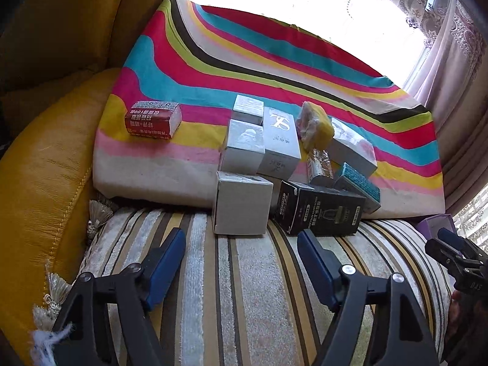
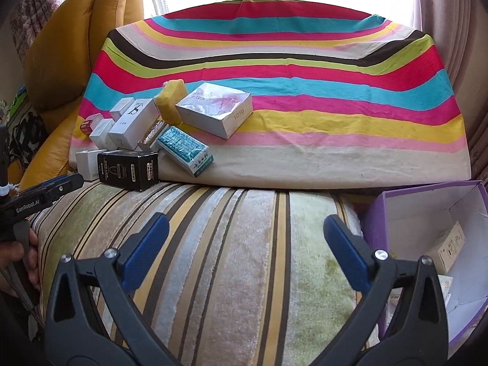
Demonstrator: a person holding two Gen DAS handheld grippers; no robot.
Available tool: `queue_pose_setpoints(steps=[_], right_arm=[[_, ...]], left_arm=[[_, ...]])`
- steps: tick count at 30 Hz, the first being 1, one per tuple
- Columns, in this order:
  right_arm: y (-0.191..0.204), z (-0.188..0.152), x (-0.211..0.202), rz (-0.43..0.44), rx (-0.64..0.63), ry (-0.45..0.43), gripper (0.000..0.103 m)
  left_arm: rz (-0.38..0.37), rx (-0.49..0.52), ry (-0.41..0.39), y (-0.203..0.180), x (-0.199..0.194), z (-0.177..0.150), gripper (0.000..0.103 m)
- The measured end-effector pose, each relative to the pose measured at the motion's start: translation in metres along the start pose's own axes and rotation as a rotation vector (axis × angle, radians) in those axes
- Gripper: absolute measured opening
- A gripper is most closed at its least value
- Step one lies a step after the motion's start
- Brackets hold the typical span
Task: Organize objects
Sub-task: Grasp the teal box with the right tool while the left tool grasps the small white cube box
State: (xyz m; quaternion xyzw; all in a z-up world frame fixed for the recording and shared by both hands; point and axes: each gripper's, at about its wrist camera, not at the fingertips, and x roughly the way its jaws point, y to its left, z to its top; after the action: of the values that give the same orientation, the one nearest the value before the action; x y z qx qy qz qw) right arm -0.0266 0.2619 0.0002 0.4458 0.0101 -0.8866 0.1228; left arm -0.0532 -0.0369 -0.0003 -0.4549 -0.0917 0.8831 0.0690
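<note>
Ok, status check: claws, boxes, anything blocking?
Left claw open, empty. Right claw open, empty. Small boxes clustered at striped cloth's edge; purple bin on the right holds one box. Path clear.

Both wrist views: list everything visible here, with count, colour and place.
Small red printed carton: one, red, alone at the left on the striped cloth.
White cardboard cartons: at least five, white or silver, clustered mid-cloth and at its near edge.
Black printed carton: one, black, on the cushion edge before the cluster.
Teal patterned carton: one, teal and white, leaning right of the black one.
Yellow sponge block: one, yellow, behind the cluster.
Rainbow-striped cloth: one, multicolour, covering the raised surface.
Striped plush cushion: one, beige and brown, foreground.
Purple storage box: one, purple, far right, holding a cream carton.
Left gripper: open, empty.
Right gripper: open, empty.
</note>
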Motion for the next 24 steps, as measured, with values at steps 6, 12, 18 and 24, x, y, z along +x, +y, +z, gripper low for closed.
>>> queue_pose_setpoints(steps=[6,12,18,24], right_arm=[[0.007,0.017,0.019,-0.014,0.091,0.032,0.102],[0.023,0.031,0.035,-0.018,0.15,0.046,0.102],[0.04,0.042,0.049,-0.031,0.208,0.046,0.102],[0.061,0.052,0.062,-0.087,0.234,0.046,0.102]], left_arm=[[0.003,0.004,0.012,0.0,0.012,0.01,0.072],[-0.006,0.002,0.031,0.002,0.022,0.017,0.056],[-0.014,0.016,0.027,0.0,0.025,0.017,0.044],[-0.041,-0.005,0.022,0.005,0.025,0.015,0.044]])
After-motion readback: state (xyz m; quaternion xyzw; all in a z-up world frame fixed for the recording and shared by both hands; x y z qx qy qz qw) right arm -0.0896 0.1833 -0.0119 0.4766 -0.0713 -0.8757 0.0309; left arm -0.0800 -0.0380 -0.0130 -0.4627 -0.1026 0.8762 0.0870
